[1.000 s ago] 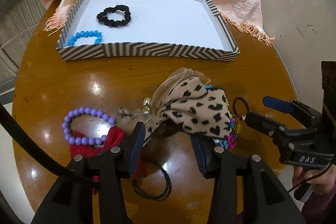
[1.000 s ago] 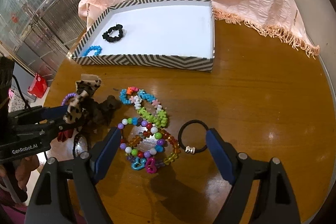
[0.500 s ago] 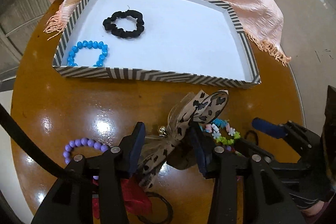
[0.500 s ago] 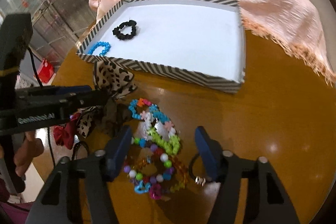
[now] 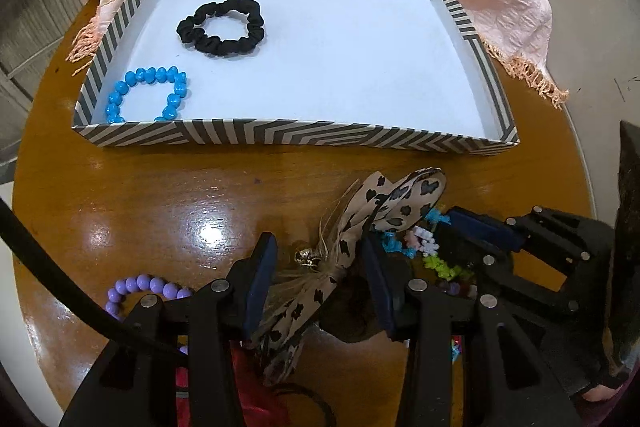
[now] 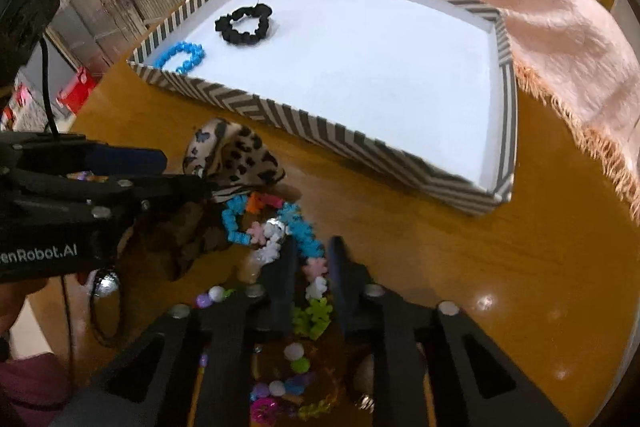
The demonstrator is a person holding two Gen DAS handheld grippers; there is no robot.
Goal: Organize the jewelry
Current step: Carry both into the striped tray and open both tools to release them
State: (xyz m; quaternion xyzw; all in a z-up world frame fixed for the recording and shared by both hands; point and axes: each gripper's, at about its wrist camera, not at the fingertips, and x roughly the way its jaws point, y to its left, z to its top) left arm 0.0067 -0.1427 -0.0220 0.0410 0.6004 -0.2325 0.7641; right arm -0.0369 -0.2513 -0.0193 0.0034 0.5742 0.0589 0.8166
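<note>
One legible marking. Right wrist view: white lettering "enRobot.AI" on the black body of the left claw [image 6: 188,183], at the frame's left edge; the first letter or letters are cut off by the edge.

Left wrist view: no readable text. A red-and-yellow patch at the top right corner is too small and blurred to read.

Striped tray [image 5: 280,137]: pattern only, no lettering.
</note>
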